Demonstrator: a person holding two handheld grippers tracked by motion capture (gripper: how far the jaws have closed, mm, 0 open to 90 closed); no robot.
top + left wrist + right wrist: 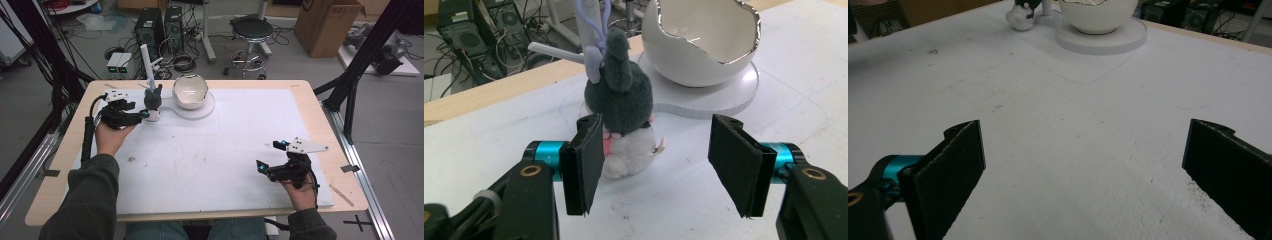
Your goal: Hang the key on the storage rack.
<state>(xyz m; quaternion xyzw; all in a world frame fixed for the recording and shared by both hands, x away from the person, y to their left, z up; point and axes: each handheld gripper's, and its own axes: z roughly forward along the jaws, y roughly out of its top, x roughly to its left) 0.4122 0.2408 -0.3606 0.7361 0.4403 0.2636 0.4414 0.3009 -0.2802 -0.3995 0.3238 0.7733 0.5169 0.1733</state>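
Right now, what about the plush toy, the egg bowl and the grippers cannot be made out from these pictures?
- Plush toy: its face, turned away in the left gripper view; too small in the high view.
- Egg bowl: the inside bottom, hidden by its own wall; its top is cut off by the edge in the right gripper view.
- Left gripper: whether one pad touches the toy.
- Right gripper: its right pad is cut off by the edge.
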